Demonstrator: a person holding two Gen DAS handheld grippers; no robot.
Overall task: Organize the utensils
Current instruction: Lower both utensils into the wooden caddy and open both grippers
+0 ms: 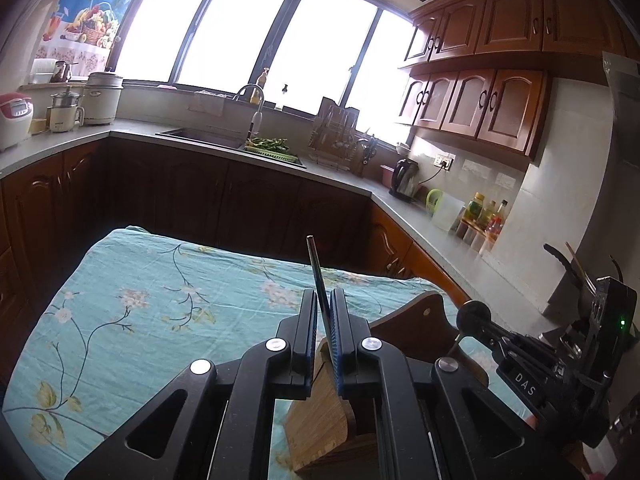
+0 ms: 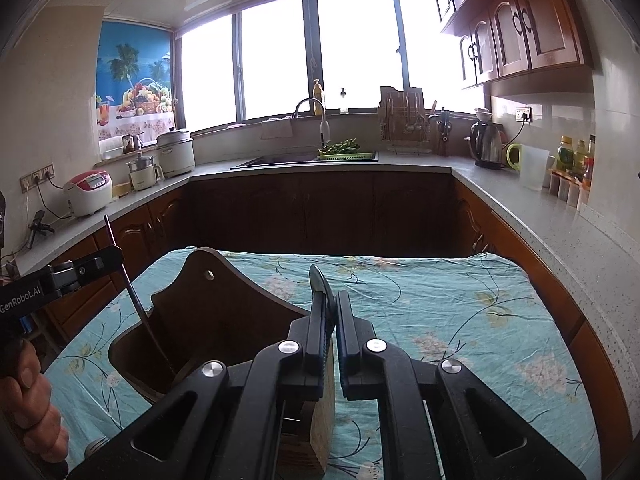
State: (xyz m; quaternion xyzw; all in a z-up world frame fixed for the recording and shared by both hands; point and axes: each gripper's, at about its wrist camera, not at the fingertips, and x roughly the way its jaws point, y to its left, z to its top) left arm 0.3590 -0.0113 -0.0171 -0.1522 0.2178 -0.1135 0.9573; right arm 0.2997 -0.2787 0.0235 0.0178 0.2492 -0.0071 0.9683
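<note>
1. Left gripper: jaws nearly together, a thin dark utensil standing between them, lower end inside the wooden holder.
2. Right gripper: jaws narrowly apart around a dark-handled utensil over the bamboo block.
3. Floral tablecloth: bare toward far and right edges.
</note>
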